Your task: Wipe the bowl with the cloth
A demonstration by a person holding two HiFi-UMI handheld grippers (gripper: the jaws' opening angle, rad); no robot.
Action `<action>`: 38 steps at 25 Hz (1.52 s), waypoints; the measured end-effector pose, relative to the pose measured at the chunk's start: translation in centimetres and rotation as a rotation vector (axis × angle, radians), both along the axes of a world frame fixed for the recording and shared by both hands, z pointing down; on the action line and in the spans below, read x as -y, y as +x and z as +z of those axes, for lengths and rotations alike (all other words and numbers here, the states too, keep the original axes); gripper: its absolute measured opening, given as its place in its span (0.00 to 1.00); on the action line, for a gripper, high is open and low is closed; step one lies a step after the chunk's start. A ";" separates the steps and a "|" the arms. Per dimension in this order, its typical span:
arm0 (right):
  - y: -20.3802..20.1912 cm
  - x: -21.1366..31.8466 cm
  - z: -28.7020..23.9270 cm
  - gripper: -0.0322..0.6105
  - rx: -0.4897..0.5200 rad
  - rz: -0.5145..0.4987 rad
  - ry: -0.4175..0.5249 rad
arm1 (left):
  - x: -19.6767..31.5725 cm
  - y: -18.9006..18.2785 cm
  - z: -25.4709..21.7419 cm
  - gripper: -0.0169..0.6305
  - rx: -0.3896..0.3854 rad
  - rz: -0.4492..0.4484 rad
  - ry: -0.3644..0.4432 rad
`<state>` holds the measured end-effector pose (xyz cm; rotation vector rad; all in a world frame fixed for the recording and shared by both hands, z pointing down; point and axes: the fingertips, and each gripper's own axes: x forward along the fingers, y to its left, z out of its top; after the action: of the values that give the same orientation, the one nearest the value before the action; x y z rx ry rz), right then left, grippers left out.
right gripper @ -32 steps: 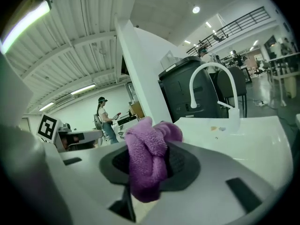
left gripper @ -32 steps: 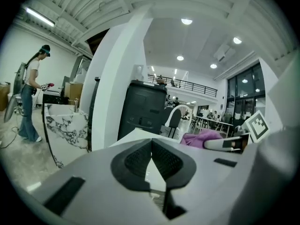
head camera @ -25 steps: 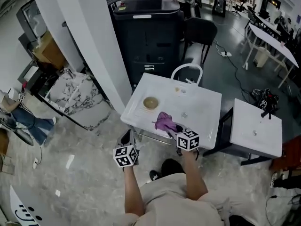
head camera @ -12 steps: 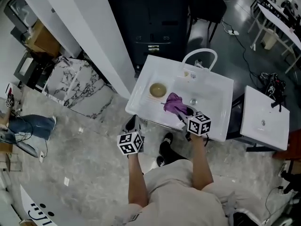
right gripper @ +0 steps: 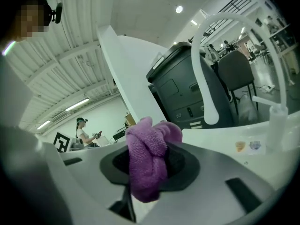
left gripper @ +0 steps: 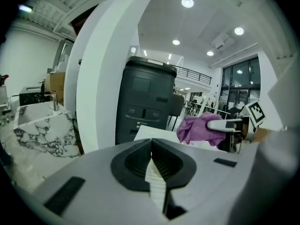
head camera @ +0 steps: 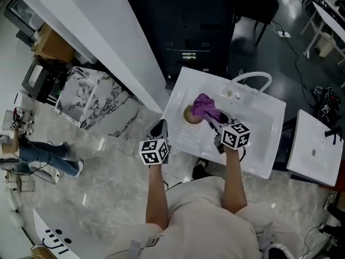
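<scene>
The purple cloth is bunched between the jaws of the right gripper, which are clamped on it; in the right gripper view the wad fills the gap and spills over the jaw tips. The cloth hangs over the right side of the tan bowl and covers part of it, though whether it touches the bowl cannot be told. The bowl stands on the left part of the white sink unit, with the arched white faucet at the far right of it.

The right forearm reaches forward across the near edge of the unit, and the gripper points to the far left, toward the bowl. The left gripper is held at the near left corner of the unit, well apart from the bowl, its jaws pressed together with nothing between them.
</scene>
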<state>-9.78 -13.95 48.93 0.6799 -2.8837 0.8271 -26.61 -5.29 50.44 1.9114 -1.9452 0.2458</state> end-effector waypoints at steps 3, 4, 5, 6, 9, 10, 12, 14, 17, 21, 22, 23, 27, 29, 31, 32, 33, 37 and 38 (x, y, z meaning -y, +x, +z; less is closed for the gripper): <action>-0.8 0.7 0.4 0.21 -0.043 -0.056 0.032 | 2.0 -0.2 0.4 0.04 -0.009 0.008 0.000; -0.7 0.8 0.7 0.21 -0.062 -0.069 0.039 | 2.4 0.0 0.8 0.04 -0.021 0.008 0.002; -0.7 0.9 1.1 0.21 -0.082 -0.077 0.044 | 2.7 0.1 1.3 0.04 -0.030 0.008 0.001; -0.6 1.0 1.6 0.21 -0.103 -0.084 0.049 | 2.9 0.2 1.9 0.04 -0.035 0.010 -0.005; -0.2 1.4 2.7 0.21 -0.173 -0.093 0.078 | 3.7 0.5 3.4 0.04 -0.040 0.028 -0.033; -0.1 1.6 2.9 0.21 -0.192 -0.093 0.086 | 4.2 0.6 3.7 0.04 -0.043 0.034 -0.041; 0.0 2.0 3.2 0.21 -0.224 -0.092 0.098 | 5.1 0.6 4.0 0.04 -0.050 0.044 -0.054; -0.2 1.7 3.9 0.21 -0.247 -0.104 0.108 | 5.5 0.5 4.5 0.04 -0.064 0.051 -0.067; -0.4 0.5 5.5 0.21 -0.243 -0.118 0.105 | 5.8 0.4 6.4 0.04 -0.087 0.083 -0.117; 0.0 1.3 6.6 0.21 -0.253 -0.057 0.083 | 8.0 0.6 8.2 0.04 -0.104 0.185 -0.201; 0.0 1.5 6.6 0.21 -0.259 -0.043 0.084 | 8.5 0.7 8.6 0.05 -0.117 0.212 -0.221; 0.0 1.6 6.6 0.21 -0.261 -0.029 0.083 | 9.0 0.9 9.2 0.06 -0.131 0.238 -0.244; 0.8 2.6 6.8 0.21 -0.261 0.046 0.067 | 11.2 2.7 12.1 0.12 -0.153 0.363 -0.363; 1.4 3.2 6.9 0.21 -0.260 0.087 0.057 | 11.7 3.4 13.7 0.14 -0.167 0.408 -0.435; 1.8 3.2 7.0 0.21 -0.252 0.120 0.041 | 11.4 3.8 15.1 0.17 -0.195 0.438 -0.507; 2.0 3.1 7.2 0.21 -0.249 0.133 0.032 | 11.2 4.0 15.7 0.18 -0.210 0.451 -0.537; 2.2 3.0 7.4 0.21 -0.249 0.145 0.024 | 11.2 4.2 16.1 0.20 -0.220 0.463 -0.563; 2.0 3.1 8.4 0.21 -0.261 0.175 -0.013 | 11.5 4.5 17.7 0.20 -0.202 0.494 -0.641; 1.8 3.1 8.6 0.21 -0.259 0.181 -0.024 | 11.4 4.5 18.2 0.20 -0.190 0.500 -0.658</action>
<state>-7.94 -17.01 57.55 0.9781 -2.6063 0.7291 -22.10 -16.67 68.62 1.8262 -1.0459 0.7141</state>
